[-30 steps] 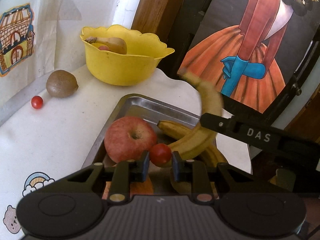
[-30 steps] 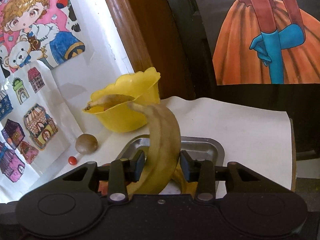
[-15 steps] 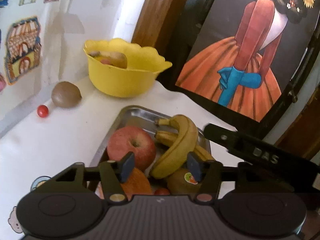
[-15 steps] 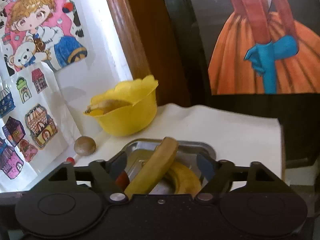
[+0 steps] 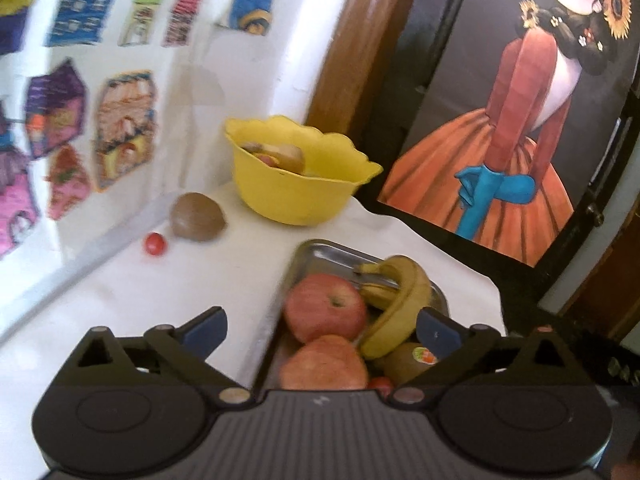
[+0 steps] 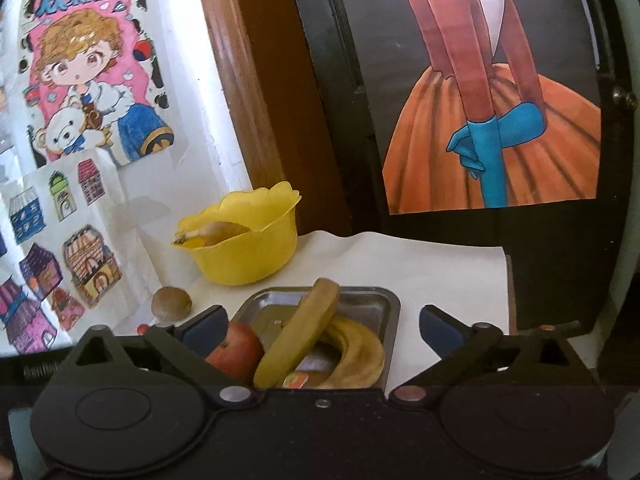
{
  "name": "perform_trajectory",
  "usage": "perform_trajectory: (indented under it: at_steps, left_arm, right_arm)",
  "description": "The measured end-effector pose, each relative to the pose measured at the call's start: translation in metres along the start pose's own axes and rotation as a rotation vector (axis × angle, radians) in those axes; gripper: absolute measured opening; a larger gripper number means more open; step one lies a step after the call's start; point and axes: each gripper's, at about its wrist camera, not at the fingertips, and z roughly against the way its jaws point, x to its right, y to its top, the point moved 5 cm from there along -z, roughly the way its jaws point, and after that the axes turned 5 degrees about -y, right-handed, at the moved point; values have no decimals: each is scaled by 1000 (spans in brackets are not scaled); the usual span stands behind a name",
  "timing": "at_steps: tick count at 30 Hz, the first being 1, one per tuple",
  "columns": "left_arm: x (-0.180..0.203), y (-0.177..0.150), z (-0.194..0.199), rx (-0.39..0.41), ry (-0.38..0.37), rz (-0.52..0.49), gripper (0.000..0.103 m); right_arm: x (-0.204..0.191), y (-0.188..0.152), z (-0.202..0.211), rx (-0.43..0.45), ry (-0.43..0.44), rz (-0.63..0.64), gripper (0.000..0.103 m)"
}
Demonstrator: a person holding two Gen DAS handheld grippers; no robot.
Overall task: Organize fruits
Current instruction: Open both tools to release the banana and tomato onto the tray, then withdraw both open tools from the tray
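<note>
Steel tray (image 5: 320, 250) already holds apples (image 5: 325, 312), bananas (image 5: 396, 312), a stickered kiwi (image 5: 408, 360) and a cherry tomato (image 5: 380, 384), while both left tongs (image 5: 322, 330) and right tongs (image 6: 322, 326) are opening with nothing clamped, leaving, I judge, the loose kiwi (image 5: 197, 216) and small tomato (image 5: 155, 243) on the bench (image 5: 160, 300) beside the yellow bowl (image 5: 296, 196).

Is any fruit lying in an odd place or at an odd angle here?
Yes. A brown kiwi and a small red tomato lie loose on the white tablecloth, outside the metal tray. One yellow banana leans tilted across the others.
</note>
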Motion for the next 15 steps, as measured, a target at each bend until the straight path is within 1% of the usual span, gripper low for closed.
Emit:
perform_trajectory:
  at_steps: [4, 10, 15]
  left_arm:
    - [-21, 0, 17, -3, 23, 4, 102]
    - [-57, 0, 48, -10, 35, -11, 103]
    - [-88, -6, 67, -39, 48, -35, 103]
  right_arm:
    - [-14, -16, 22, -10, -46, 22, 102]
    - [-36, -43, 54, -47, -132, -9, 102]
    - [-58, -65, 74, -76, -186, -23, 102]
